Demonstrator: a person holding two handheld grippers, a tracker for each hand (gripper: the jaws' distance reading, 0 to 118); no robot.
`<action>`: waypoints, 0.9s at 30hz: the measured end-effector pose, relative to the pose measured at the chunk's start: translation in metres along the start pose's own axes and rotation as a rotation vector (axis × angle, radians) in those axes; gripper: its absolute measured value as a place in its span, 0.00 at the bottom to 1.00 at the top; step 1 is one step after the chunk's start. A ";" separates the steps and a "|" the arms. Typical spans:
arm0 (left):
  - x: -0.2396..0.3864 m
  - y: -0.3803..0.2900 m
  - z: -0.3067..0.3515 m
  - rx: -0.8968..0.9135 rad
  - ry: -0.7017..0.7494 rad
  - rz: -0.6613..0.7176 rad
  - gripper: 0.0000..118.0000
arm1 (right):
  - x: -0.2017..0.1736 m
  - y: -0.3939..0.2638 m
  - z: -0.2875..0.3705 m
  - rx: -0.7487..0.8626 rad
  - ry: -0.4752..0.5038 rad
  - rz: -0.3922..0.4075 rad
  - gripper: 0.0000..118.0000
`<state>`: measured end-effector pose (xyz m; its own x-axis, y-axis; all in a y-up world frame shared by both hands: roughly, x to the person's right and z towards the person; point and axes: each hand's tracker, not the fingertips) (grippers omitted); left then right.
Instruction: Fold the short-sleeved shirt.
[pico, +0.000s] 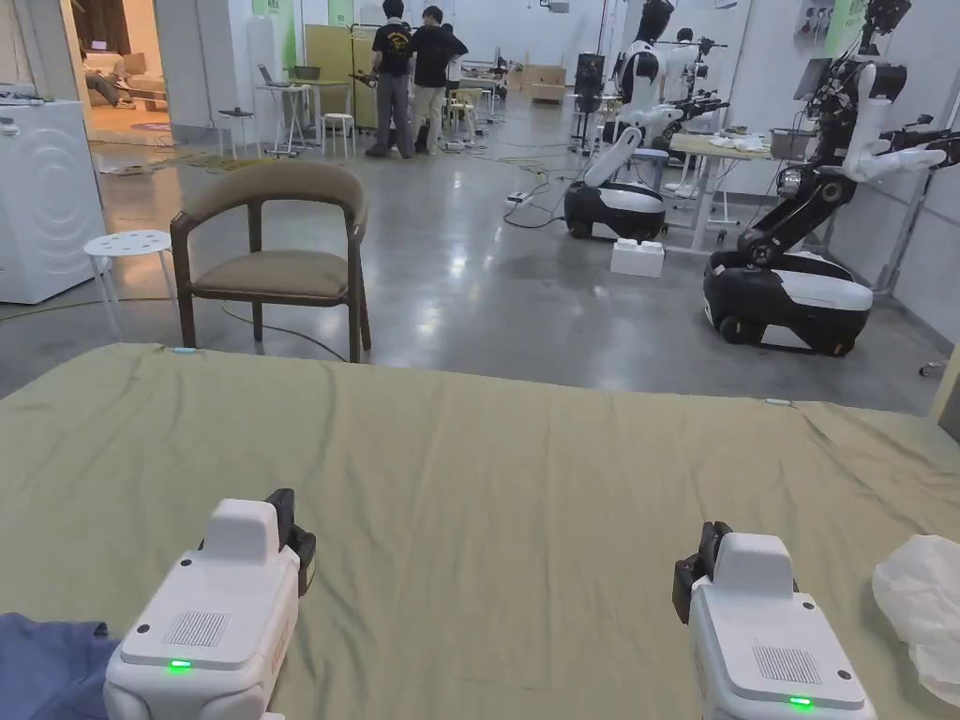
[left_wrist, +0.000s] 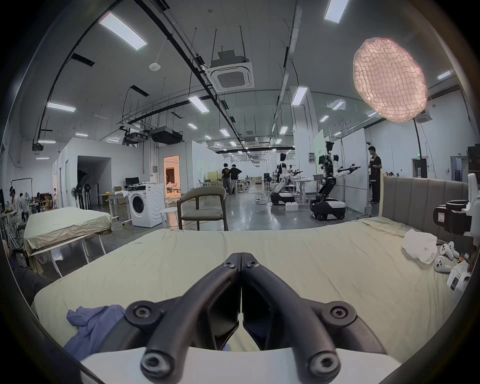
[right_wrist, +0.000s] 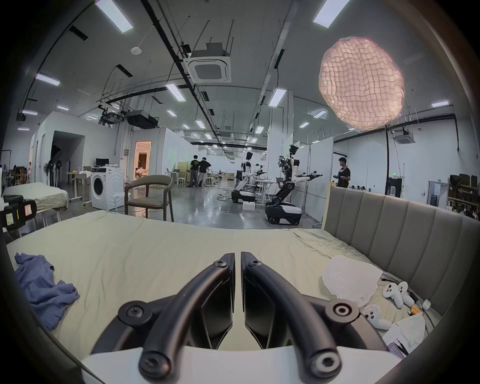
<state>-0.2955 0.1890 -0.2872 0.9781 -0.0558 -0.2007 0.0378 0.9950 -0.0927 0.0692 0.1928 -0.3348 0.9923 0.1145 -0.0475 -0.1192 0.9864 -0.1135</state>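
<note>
Both tongs hovering over the olive-green bed sheet (pico: 525, 469), nothing gripped. Left tongs (left_wrist: 241, 256) clenched, jaws touching tip to tip. Right tongs (right_wrist: 237, 256) nearly closed, thin slit between jaws, empty.

Crumpled blue short-sleeved shirt (right_wrist: 41, 285) lying bunched at the sheet's near left corner, just beside and partly under the left tongs in the left gripper view (left_wrist: 91, 327). Not spread out yet, so folding not begun.

Risks from here:
- Going in with jaws closed: pushing the cloth around instead of pinching it. Needing to open first.
- Grabbing a bunched heap: likely catching several layers at once, lifting a knot rather than a hem or shoulder, ending with a twisted spread.
- Shirt sitting close to the sheet's edge: dragging outward probably sliding it off the bed.
- Pinching too deep: catching the sheet along with the shirt.
- White crumpled garment (pico: 923, 609) and white handheld controllers (right_wrist: 400, 288) lying at the sheet's right side, well apart from the shirt; wide spreading toward them possibly snagging.
</note>
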 end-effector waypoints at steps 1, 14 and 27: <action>0.000 0.000 0.000 -0.001 -0.001 -0.002 0.00 | 0.000 0.000 0.000 -0.002 0.002 0.007 0.03; -0.039 -0.002 0.006 -0.037 -0.056 0.726 0.00 | 0.030 0.006 -0.003 -0.072 0.051 -0.523 0.03; 0.024 -0.015 -0.001 -0.032 0.014 -1.114 0.00 | -0.021 -0.002 -0.005 0.090 0.001 1.026 0.02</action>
<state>-0.2727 0.1728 -0.2917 0.3986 -0.9171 -0.0009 0.8872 0.3858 -0.2529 0.0479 0.1883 -0.3391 0.4144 0.9065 -0.0807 -0.9061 0.4192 0.0565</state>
